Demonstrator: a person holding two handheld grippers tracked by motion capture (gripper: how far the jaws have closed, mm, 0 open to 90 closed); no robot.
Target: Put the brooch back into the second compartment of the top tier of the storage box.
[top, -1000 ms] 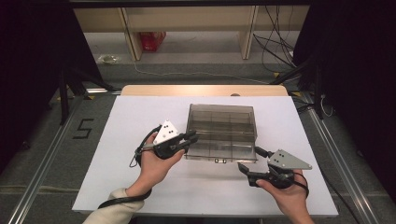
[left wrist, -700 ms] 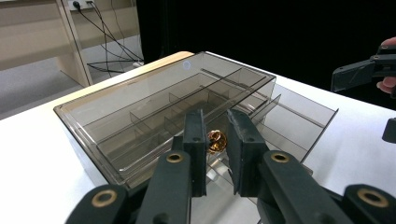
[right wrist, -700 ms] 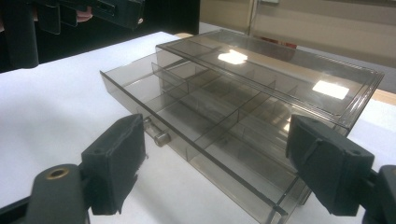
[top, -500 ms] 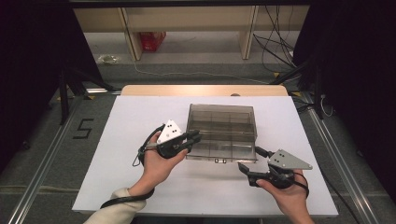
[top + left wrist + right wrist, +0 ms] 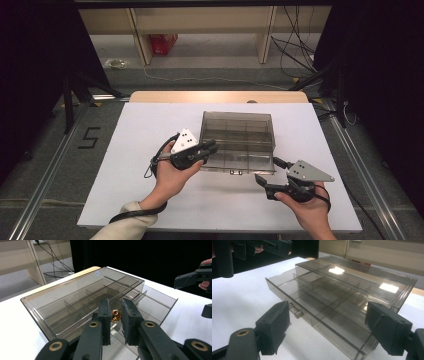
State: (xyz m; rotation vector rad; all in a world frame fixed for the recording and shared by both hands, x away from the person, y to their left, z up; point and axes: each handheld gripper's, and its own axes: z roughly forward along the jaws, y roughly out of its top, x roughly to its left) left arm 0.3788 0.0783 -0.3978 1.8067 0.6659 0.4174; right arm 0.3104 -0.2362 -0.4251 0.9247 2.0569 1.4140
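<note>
Smoky transparent plastic organizer box (image 5: 237, 140) sits mid-table on the white table top (image 5: 125, 150), its shallow divided drawer (image 5: 322, 307) pulled out toward the near side. From above you can't see anything in it, but the left gripper view shows a small crumpled gold-coloured object (image 5: 116, 315) between the left gripper (image 5: 115, 315) jaws, which look pinched on it. Right gripper (image 5: 324, 325), near right of the box, has jaws wide apart, facing the small drawer knob (image 5: 297, 312).
</note>
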